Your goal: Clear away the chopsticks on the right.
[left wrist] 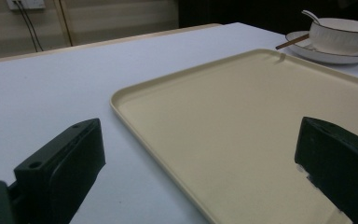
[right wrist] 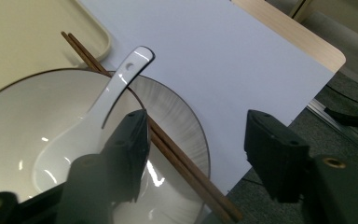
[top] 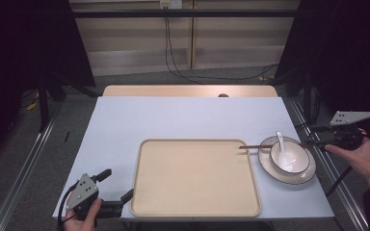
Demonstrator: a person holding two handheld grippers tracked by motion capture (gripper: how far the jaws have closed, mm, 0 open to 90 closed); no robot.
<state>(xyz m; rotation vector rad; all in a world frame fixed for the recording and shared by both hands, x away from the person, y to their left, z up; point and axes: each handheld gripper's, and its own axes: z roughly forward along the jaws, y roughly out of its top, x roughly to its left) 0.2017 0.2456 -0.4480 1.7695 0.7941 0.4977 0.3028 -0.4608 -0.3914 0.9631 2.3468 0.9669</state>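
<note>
Right claw (top: 318, 137): held in the person's right hand (top: 361, 156) at the far right of the bowl, over the desk's right edge; its jaws stand partly apart and the chopsticks run between them. Whether a pad presses on the sticks I cannot tell. In the right gripper view the sticks pass just beside the left-hand jaw, with a clear gap to the other jaw.
Left claw (top: 118, 190): held in the person's left hand (top: 79, 219), well to the left of the bowl, at the near left corner of the tray; jaws wide apart, nothing between them. In the left gripper view one jaw sits over the desk, the other over the tray's near part.
Chopsticks (right wrist: 177, 156): a dark brown pair lying side by side across the plate's rim, just behind the bowl; their tips reach past the plate to the tray's far right corner.
Bowl (top: 290, 158): white with a dark rim, standing upright on the plate.
Spoon (top: 283, 149): white ceramic, resting inside the bowl, its handle leaning out over the bowl's far rim.
Plate (top: 266, 168): white with a dark edge, under the bowl, just to the right of the tray.
Tray (top: 195, 178): cream, rectangular, left of the bowl.
Desk (top: 183, 118): pale blue-white top carrying the bowl.
</note>
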